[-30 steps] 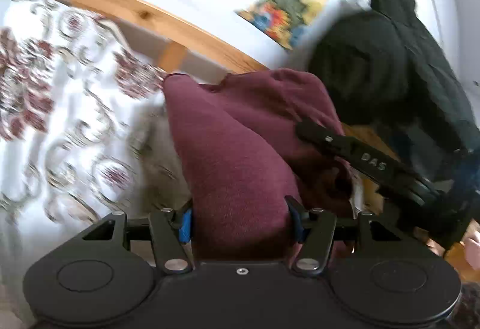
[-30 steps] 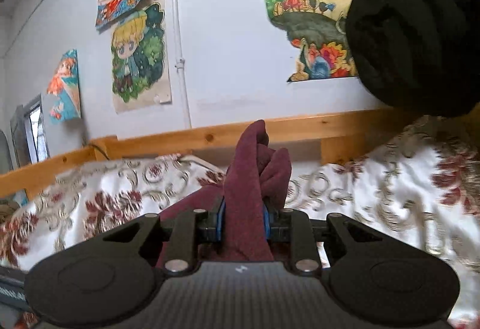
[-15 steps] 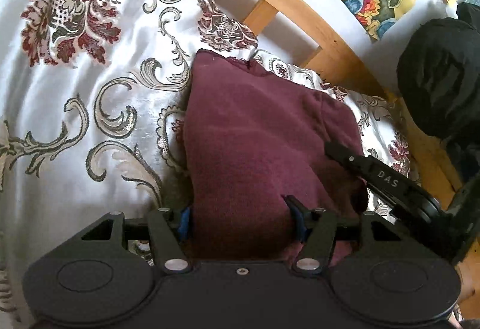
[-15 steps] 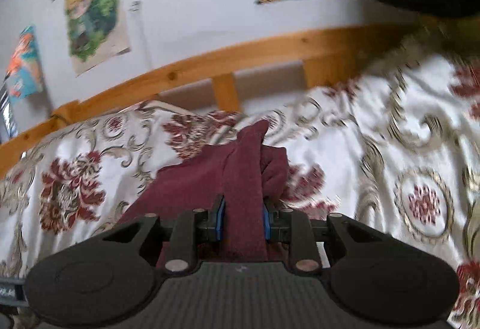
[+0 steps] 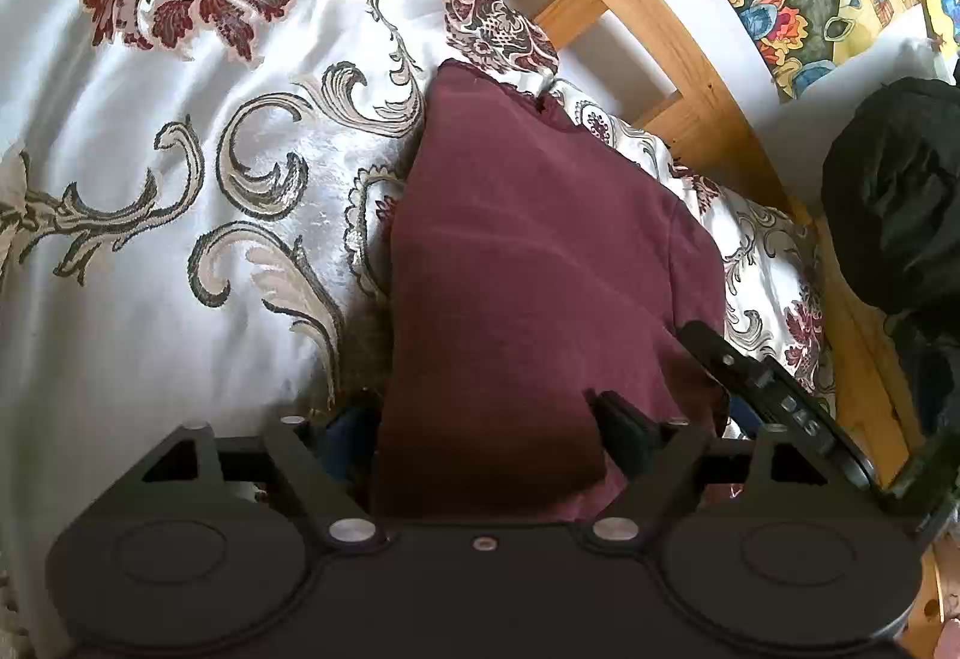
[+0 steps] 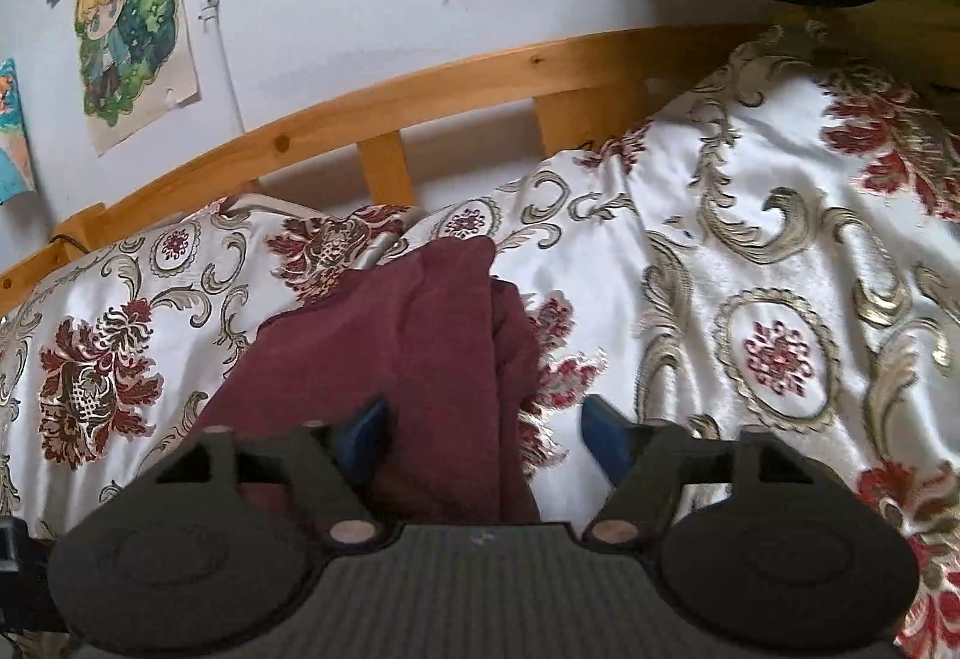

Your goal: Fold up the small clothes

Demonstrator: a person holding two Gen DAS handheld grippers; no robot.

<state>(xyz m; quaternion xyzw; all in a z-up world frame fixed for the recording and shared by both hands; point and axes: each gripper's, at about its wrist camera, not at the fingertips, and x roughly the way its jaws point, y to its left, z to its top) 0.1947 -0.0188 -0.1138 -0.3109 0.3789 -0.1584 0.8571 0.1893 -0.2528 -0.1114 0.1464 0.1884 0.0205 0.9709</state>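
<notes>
Maroon knit cloth (image 5: pixel 528 263) lies between the blue pads of my left gripper (image 5: pixel 486 419), jaws opening. The left pad sits at the cloth's edge and the right pad rests over its near corner; no squeeze shows, so it reads as released. The cloth is a soft, matte, fine-ribbed fabric, folded into a rough tall rectangle, lying flat on the bedspread (image 5: pixel 180 251) with its far corner pointed and a small notch along the top edge.

My right gripper (image 6: pixel 483 431) is opening too. The same cloth (image 6: pixel 420 347) runs between its pads as a thick doubled fold with a rounded ridge on the right. The left pad is just beside the fold, the right pad stands well clear over the bedspread (image 6: pixel 780 251), so nothing is gripped. In the left view the right gripper's black finger (image 5: pixel 756 383) shows at the cloth's right edge, with white lettering on it.

Bedspread is shiny white satin, wrinkled, woven with grey-gold scrolls and dark red flower medallions. Beyond it runs a pale wooden rail (image 6: pixel 456 83) with short upright slats, knots visible. Behind that is a white wall with paper cartoon drawings (image 6: pixel 129 29) stuck on it, corners curling. A black padded coat (image 5: pixel 894 203) hangs at the right, bulky and matte.
</notes>
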